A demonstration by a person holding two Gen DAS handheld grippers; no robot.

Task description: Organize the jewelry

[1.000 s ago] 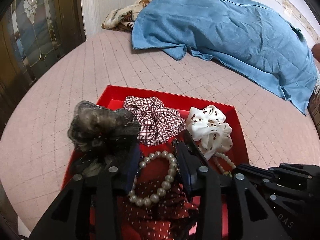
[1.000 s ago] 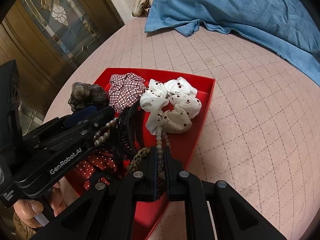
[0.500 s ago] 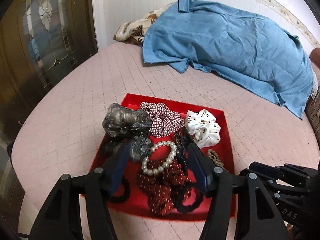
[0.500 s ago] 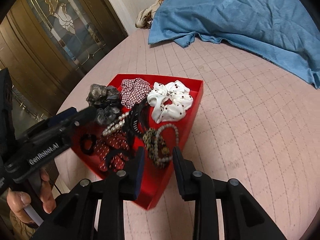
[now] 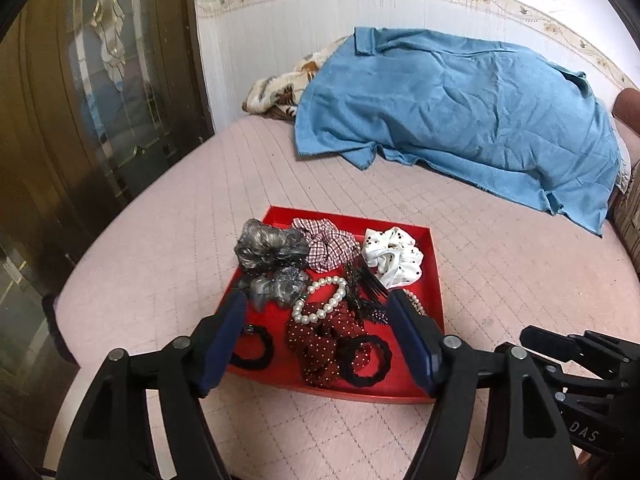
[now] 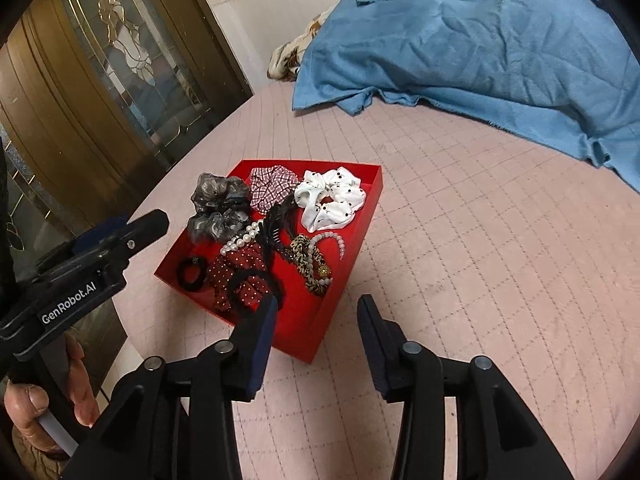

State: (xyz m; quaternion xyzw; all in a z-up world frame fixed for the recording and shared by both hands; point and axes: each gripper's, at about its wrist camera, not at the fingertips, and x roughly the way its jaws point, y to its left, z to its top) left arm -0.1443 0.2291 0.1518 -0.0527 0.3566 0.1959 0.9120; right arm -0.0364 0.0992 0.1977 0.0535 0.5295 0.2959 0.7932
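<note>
1. Both views are evenly lit by soft, diffuse indoor light; no lamp or window shows.
2. Shadows are faint. The red tray [image 5: 434,276] casts only a thin dark line on the bed [image 5: 500,280] ahead of the left gripper [image 5: 318,338].
3. The glass door [image 6: 132,56] to the left carries pale reflections.
4. Fisheye bending curves the wall border, and black vignette fills the corners.
5. The centre is sharp; the edges soften slightly.

Black tongs [image 6: 316,312], navy pads [image 6: 262,344], silver screws, "GenRobot.AI" label
</note>
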